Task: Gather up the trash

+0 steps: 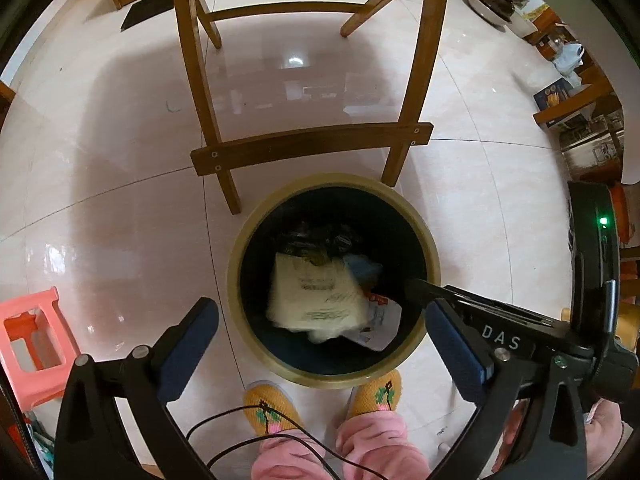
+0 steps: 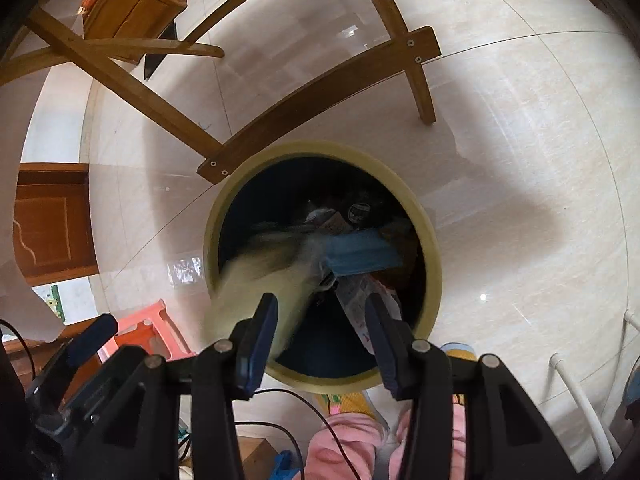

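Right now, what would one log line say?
right gripper: open | pale bag: dropping, blurred | bin: holds trash | left gripper: open, empty

Home interior, likely a dining or living area. Glossy beige tiled floor [image 1: 100, 184], wooden chair legs [image 1: 412, 80] and crossbar, wooden cabinet [image 2: 48, 220] by the wall, pink plastic stool [image 1: 28, 344], round trash bin [image 1: 434, 264] on the floor. Person in pink fleece trousers [image 1: 372, 436] and knitted slippers [image 1: 272, 404]. Cluttered boxes [image 1: 560, 100] at the room edge.

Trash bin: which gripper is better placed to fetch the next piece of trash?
Left, tentatively. The left gripper is open and empty beside the bin; the right gripper stands over it, the pale wrapper blurred just beyond its open jaws.
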Demonstrator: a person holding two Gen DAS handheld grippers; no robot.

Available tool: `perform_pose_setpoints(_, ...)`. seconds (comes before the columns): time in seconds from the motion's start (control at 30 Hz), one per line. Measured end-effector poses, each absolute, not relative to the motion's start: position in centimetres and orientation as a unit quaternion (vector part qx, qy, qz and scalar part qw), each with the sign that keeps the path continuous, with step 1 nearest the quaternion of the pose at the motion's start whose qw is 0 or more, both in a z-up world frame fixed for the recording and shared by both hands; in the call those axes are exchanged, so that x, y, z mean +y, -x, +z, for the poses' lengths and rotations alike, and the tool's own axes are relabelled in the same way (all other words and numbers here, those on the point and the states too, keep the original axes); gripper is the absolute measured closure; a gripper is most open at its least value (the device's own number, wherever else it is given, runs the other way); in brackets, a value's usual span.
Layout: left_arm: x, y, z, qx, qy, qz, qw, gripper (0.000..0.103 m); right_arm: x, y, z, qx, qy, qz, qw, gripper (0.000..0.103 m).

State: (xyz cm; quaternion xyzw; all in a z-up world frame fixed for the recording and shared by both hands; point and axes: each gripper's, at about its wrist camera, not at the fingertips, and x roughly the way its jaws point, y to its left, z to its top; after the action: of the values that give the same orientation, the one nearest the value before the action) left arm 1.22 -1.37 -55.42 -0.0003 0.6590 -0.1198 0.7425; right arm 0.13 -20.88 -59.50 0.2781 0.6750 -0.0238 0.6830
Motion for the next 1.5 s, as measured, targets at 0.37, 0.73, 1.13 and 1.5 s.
perform_pose_setpoints(0.37,-0.4,-0.5,-53.3,0.653,0.008,-0.102,0.751,0.001,-20.7,0.3,-57.0,0.668,-0.256,-0.023,0.699,0.057)
perform_pose_setpoints(0.73,2.3,0.9,-42.5,0.642,0.046,-0.08,0.762,0.001,-18.7,1.6,-47.3,0.661,-0.235,-0.003,0.712,0.057)
perform_pose_setpoints(1.13,5.5,1.7,-26.5,0.591,0.08,-0.06,0.8,0.001,-16.3,1.3,-30.6,0.612,-0.202,0.036,0.764,0.057)
perform_pose_setpoints(1.5,6.1,1.7,-15.6,0.536,0.087,-0.036,0.839,0.001,-15.8,0.0,-19.4,0.57,-0.174,0.052,0.801,0.057)
